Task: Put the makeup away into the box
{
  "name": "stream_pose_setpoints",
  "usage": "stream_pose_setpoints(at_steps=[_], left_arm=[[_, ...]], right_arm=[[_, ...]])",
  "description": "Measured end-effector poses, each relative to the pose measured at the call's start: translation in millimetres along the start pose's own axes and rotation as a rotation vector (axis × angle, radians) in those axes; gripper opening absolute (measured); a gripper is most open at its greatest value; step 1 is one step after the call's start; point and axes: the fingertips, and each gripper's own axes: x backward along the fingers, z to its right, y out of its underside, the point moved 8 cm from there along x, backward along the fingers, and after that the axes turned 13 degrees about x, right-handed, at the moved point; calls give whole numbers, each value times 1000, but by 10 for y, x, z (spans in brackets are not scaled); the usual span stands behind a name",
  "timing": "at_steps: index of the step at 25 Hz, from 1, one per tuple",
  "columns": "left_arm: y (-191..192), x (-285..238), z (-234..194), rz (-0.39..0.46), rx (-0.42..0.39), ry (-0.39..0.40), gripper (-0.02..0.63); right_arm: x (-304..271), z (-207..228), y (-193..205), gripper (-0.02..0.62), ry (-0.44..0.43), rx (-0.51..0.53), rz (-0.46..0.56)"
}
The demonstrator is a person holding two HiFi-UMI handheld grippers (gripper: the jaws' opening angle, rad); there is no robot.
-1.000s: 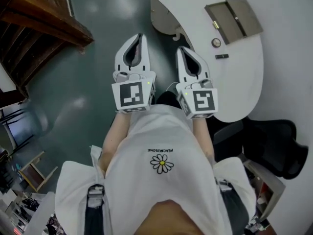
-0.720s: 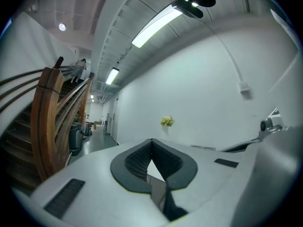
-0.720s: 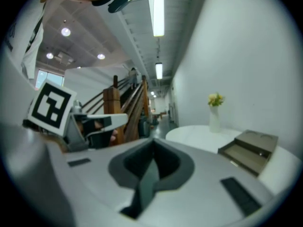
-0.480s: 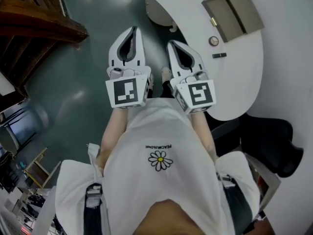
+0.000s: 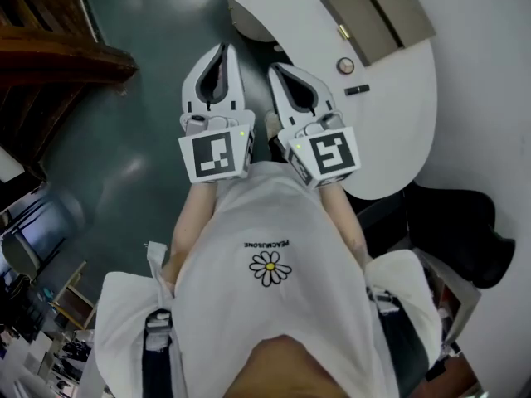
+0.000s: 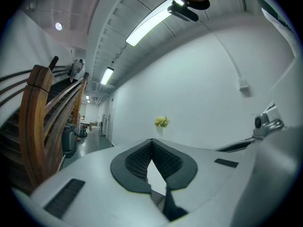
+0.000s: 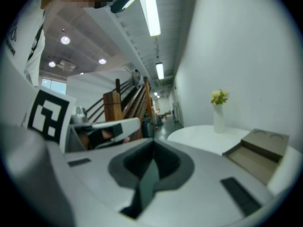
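Observation:
An open grey-brown box [image 5: 377, 23] lies on the white round table [image 5: 398, 139], and the right gripper view shows the box [image 7: 258, 152] to the right. Beside it sit a small round compact [image 5: 345, 65] and a short black stick [image 5: 357, 89]. My left gripper [image 5: 222, 48] and right gripper [image 5: 274, 67] are held side by side above the floor, short of the table's edge. Both point roughly level and are shut, with nothing between the jaws, as the left gripper [image 6: 151, 141] and right gripper [image 7: 152, 143] show in their own views.
A wooden staircase [image 5: 58, 48] rises at the left, over dark green floor [image 5: 124, 164]. A black chair [image 5: 452, 222] stands by the table's near side. A white vase with yellow flowers [image 7: 218, 112] stands on the table. The person's white shirt fills the lower head view.
Both grippers have drifted together toward the table, and the box, compact and stick now sit further left and closer to them in the head view. The jaws stayed shut.

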Motion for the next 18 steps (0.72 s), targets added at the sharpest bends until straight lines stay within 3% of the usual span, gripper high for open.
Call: stream_pose_setpoints(at_steps=[6,14,18], left_arm=[[159,-306,401,-51,8,134,20],[378,-630,946,-97,-35,299,20],[463,-697,1163,-127,-48,356,20]], right_arm=[[236,243,71,31,111,5,-29],[882,806,393,30,361,-89,-46],[1126,910,509,30,424,-112,-70]])
